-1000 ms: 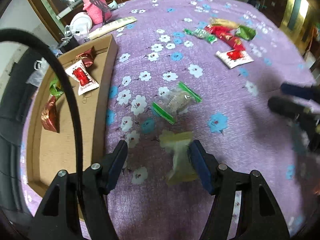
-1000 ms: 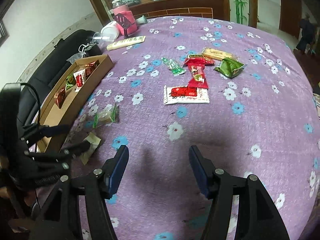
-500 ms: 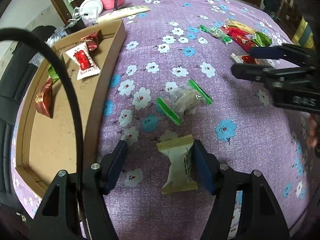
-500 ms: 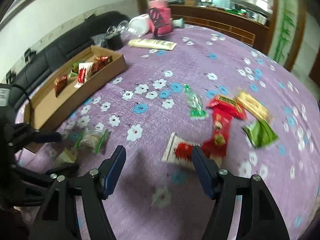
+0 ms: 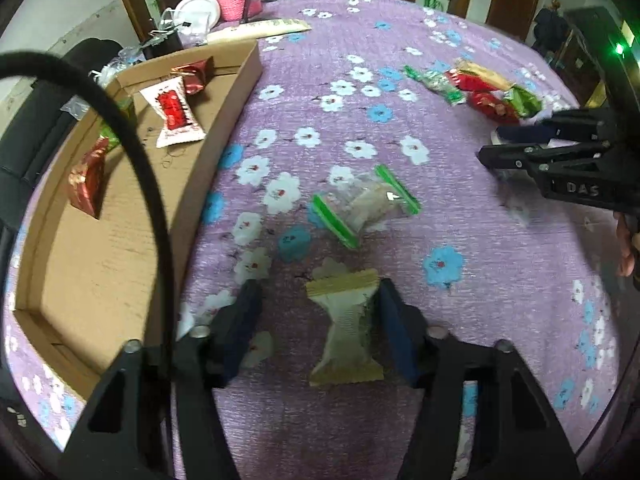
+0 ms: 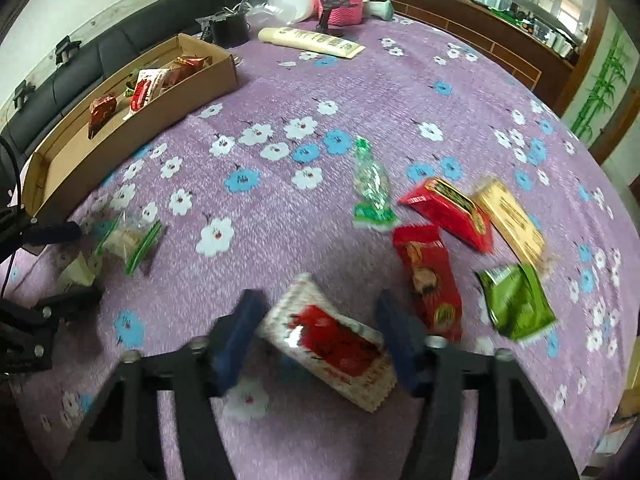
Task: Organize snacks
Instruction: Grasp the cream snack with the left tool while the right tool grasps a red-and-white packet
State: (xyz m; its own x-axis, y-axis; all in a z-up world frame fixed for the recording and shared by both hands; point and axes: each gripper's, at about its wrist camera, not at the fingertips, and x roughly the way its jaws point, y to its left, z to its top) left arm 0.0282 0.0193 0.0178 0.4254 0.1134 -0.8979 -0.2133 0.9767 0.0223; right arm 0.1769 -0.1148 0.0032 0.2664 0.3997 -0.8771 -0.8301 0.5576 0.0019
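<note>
Since a sec ago the right gripper (image 6: 318, 330) has swung over to the white-and-red crinkle-edged foil sachet (image 6: 332, 342), and both sets of jaws are closing: it brackets that sachet, while the left gripper (image 5: 316, 320) brackets the pale-green pinched-waist wrapper (image 5: 346, 330), pads seemingly not pressing yet (blurry). Each straddles a pack's narrow width, prob. for transfer to the shallow brown cardboard tray (image 5: 224, 136) w/ four snacks inside; seven lie on the purple floral cloth (image 5: 400, 240).

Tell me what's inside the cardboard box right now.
Inside the cardboard box: a white-and-red packet, two shiny red candies and a green wrapper partly hidden by the black cable.
</note>
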